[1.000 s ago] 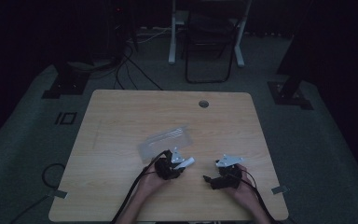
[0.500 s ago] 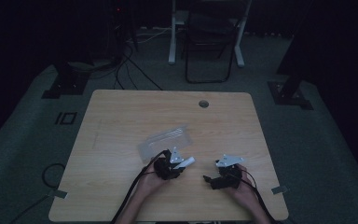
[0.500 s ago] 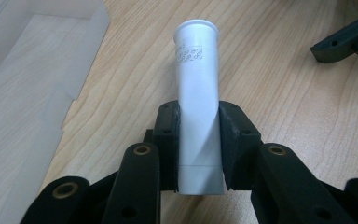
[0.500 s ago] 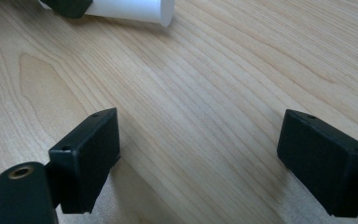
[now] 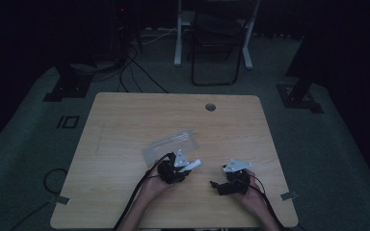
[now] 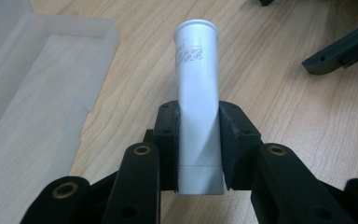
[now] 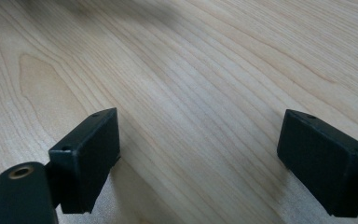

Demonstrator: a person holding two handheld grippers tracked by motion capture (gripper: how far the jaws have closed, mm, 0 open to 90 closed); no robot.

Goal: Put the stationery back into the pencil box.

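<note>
A white plastic tube (image 6: 196,107) with small print near its rimmed end is clamped between the two black jaws of my left gripper (image 6: 198,133); it sticks out forward over the wood. From above, the left gripper (image 5: 176,168) sits near the table's front middle with the white tube (image 5: 194,164) poking right. A clear plastic bag (image 5: 171,144) lies flat just beyond it and shows as a frosted sheet (image 6: 32,84) at the left of the left gripper view. My right gripper (image 7: 205,158) stands open over bare wood, at the front right (image 5: 220,185).
The wooden table (image 5: 125,120) has a round cable hole (image 5: 210,107) near its far edge. One jaw of the other gripper (image 6: 342,49) shows at the upper right of the left gripper view. A chair (image 5: 217,43) and cables lie on the dark floor beyond.
</note>
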